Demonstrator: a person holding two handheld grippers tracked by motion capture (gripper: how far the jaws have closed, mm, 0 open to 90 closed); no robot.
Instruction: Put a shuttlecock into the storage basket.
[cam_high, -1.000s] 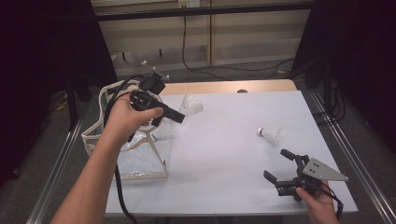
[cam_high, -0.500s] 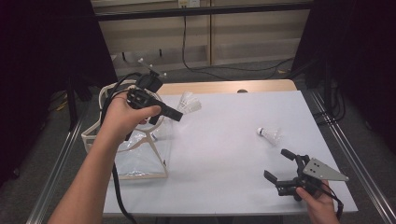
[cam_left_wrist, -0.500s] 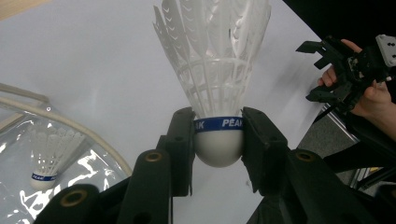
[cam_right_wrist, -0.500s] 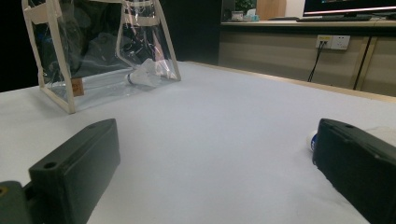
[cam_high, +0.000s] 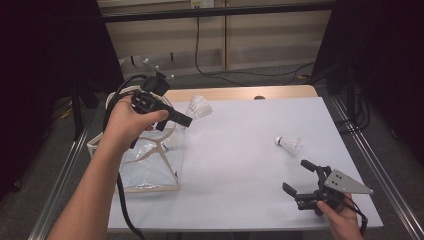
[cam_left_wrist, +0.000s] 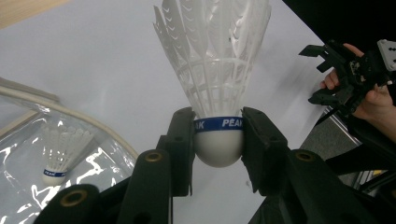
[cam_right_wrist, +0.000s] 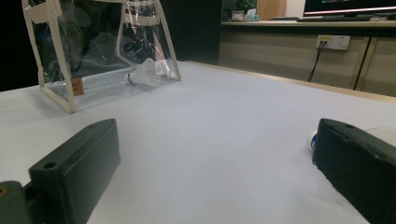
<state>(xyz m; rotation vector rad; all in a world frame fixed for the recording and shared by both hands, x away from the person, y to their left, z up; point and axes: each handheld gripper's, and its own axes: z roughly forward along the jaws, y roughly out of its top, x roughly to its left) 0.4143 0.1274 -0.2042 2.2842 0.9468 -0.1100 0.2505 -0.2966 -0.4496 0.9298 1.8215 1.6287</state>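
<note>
Shuttlecock (cam_left_wrist: 217, 84), white-feathered with a blue band, clamped by its cork in the raised left gripper (cam_high: 186, 120); right gripper (cam_high: 301, 176) released.

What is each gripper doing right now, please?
Left gripper: shut on a shuttlecock, gripped at its cork base.
Right gripper: open, holding nothing, low over the table.

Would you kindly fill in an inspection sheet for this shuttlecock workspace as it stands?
Surface: white table top, wooden strip at far edge.
Job's things: clear bag holding one shuttlecock; held shuttlecock; loose shuttlecock on table.
Clutter: nothing seen.
Grippers: left gripper clamps the held shuttlecock's cork beside the bag; right gripper open, low over table.
Cables: black cable trails from left gripper.
Surroundings: wall sockets, dark curtains.
</note>
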